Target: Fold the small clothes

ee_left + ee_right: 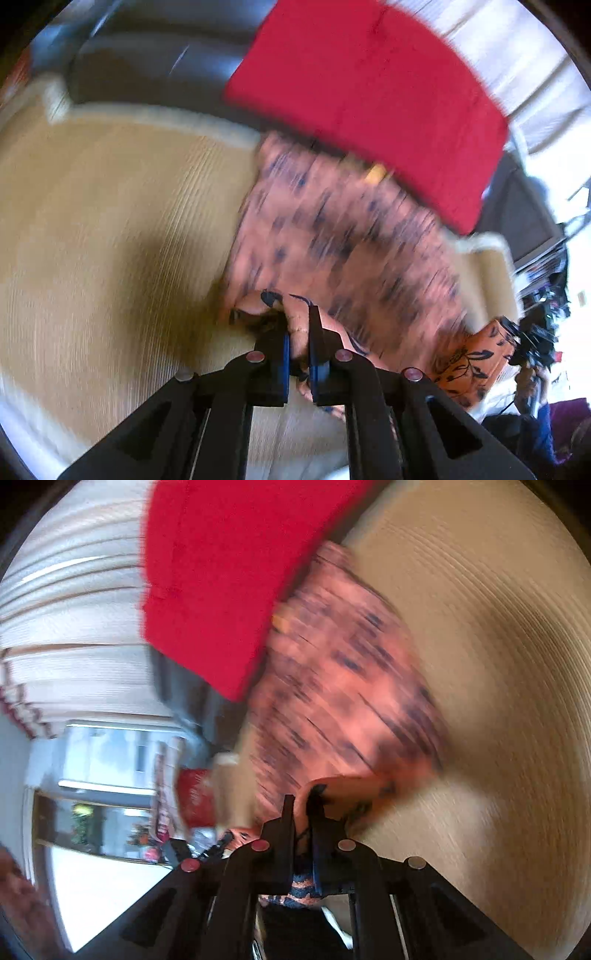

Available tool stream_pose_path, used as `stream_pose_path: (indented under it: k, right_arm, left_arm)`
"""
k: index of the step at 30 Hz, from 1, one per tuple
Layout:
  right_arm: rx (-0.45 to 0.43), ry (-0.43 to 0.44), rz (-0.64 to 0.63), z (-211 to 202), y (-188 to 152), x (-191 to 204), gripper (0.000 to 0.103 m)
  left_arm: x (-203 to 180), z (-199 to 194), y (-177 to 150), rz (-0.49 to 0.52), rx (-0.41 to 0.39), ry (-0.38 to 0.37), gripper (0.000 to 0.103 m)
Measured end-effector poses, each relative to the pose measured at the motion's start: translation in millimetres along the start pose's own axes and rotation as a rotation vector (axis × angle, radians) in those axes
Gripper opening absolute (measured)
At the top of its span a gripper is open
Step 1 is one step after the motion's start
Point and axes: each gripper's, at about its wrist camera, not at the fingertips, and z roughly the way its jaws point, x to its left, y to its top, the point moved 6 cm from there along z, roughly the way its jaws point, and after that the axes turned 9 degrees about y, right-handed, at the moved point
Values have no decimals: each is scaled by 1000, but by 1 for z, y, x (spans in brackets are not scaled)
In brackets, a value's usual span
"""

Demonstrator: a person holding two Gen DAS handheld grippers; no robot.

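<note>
An orange garment with a dark leaf print [332,236] lies spread on a beige ribbed cover [110,221], blurred by motion. My left gripper [299,332] is shut on a bunched near edge of it. In the left wrist view my right gripper [517,343] shows at the right, holding another corner. In the right wrist view my right gripper [301,808] is shut on a fold of the same garment [343,686], which stretches away over the beige cover [498,664].
A red cushion [369,96] lies over the garment's far end, also in the right wrist view [221,572]. A dark leather sofa back [147,62] runs behind. Curtains and a window [92,738] lie to the side.
</note>
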Motion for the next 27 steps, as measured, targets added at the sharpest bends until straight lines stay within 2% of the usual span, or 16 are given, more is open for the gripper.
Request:
stream_pose_path:
  k: [2, 3, 4, 5, 6, 7, 8, 9, 10, 12, 13, 16, 19, 23, 26, 27]
  right_arm:
    - [-51, 58, -74, 6, 54, 34, 8]
    - [-86, 69, -111, 8, 80, 47, 8]
    - [-149, 73, -142, 6, 111, 58, 10]
    - [-235, 68, -141, 6, 147, 63, 15]
    - [-282, 44, -146, 11, 175, 62, 48]
    - [-268, 11, -157, 22, 193, 57, 94]
    - [-265, -49, -159, 29, 202, 49, 95]
    - [-296, -182, -165, 30, 206, 35, 95]
    - [-292, -226, -170, 31, 203, 28, 95]
    - [-233, -221, -191, 36, 175, 16, 95]
    - [-175, -271, -260, 39, 150, 11, 95]
    - [-92, -381, -358, 46, 123, -2, 90]
    - [-39, -362, -388, 59, 123, 1, 80]
    - [33, -494, -559, 94, 133, 13, 77]
    - [121, -618, -635, 124, 133, -2, 59]
    - [147, -644, -636, 129, 131, -11, 37]
  left_arm:
    - [-20, 1, 69, 13, -118, -31, 9]
    - [-26, 4, 93, 16, -167, -40, 12]
    - [-34, 12, 121, 27, -229, -38, 15]
    - [-38, 26, 143, 38, -260, -8, 43]
    - [-36, 43, 158, 32, -260, 61, 76]
    - [-29, 61, 166, -1, -247, 143, 84]
    - [-21, 75, 168, -21, -240, 184, 85]
    - [-11, 86, 165, -21, -228, 218, 85]
    - [-2, 88, 158, -28, -216, 247, 85]
    - [16, 86, 130, -40, -237, 229, 85]
    - [22, 89, 118, -15, -229, 235, 85]
    - [31, 114, 100, 69, -135, 302, 85]
    - [24, 126, 104, 87, -111, 261, 85]
    - [-7, 149, 127, 177, -122, 230, 85]
    - [-24, 170, 140, 202, -96, 196, 85]
    - [-27, 175, 143, 207, -93, 192, 85]
